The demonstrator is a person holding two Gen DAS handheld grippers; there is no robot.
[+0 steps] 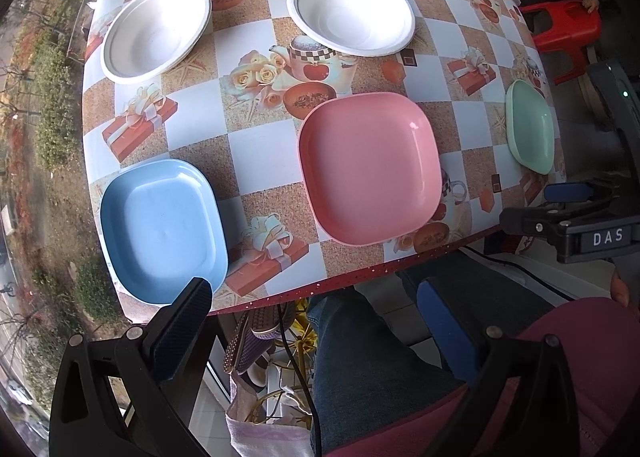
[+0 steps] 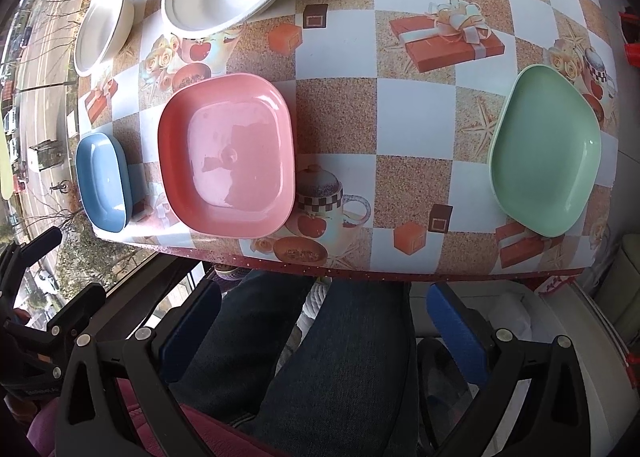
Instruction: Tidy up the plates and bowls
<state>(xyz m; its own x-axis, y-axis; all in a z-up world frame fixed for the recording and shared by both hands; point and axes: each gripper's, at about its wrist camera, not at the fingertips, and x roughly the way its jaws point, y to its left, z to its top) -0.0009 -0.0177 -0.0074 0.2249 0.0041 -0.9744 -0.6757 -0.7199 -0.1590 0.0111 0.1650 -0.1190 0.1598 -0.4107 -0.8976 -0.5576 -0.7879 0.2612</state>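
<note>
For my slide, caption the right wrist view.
Open right tongs face pink, blue and green square plastic plates.

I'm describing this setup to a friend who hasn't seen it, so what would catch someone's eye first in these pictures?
Probably the three coloured square plates along the near edge of the table: a blue plate on the left, a pink plate in the middle and a green plate off to the right. Behind them sit three white bowls, empty, on the busy checkered tablecloth. Both grippers, left gripper and right gripper, hover open short of the table, holding nothing.
</note>
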